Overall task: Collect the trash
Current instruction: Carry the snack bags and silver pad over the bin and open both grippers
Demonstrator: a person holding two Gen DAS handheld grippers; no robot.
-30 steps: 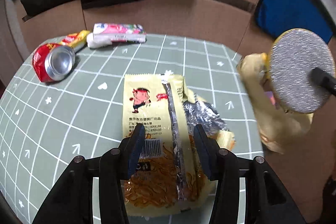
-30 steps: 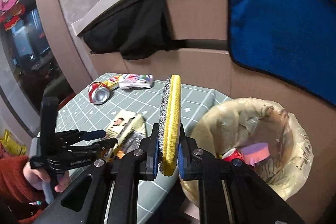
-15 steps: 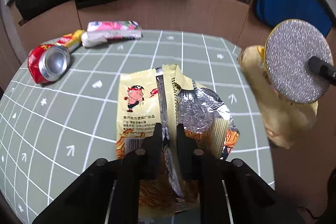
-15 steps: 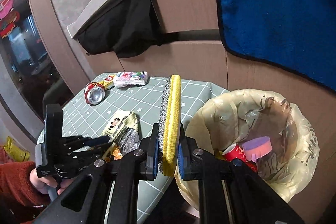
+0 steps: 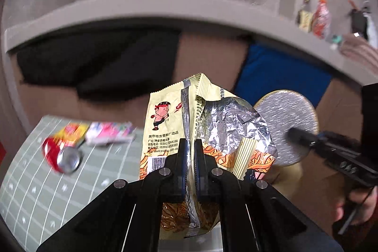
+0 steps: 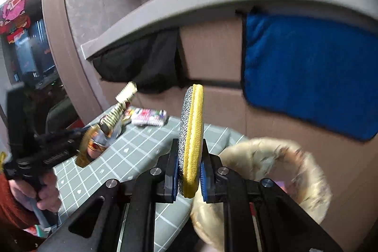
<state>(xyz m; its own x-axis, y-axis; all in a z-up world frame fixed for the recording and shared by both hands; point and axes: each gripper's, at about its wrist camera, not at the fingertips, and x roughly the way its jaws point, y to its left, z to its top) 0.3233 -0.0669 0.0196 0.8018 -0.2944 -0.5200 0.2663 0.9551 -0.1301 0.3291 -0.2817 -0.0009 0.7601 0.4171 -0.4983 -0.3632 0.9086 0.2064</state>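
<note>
Noodle wrapper (image 5: pixel 170 119) pinched by left gripper (image 5: pixel 190 157) | right gripper (image 6: pixel 189 171) clamps scouring pad (image 6: pixel 191 131) | carry wrapper level over bin bag (image 6: pixel 271 150), release inside rim

table (image 5: pixel 47 193): green grid mat w/ white lines, lower left of left-wrist frame | on it: crushed red can (image 5: pixel 62 154) left-center, blurry | yellow-red wrapper (image 5: pixel 70 131) touching can, behind it | pink-white packet (image 5: pixel 109 135) just right of wrapper, near far edge
</note>
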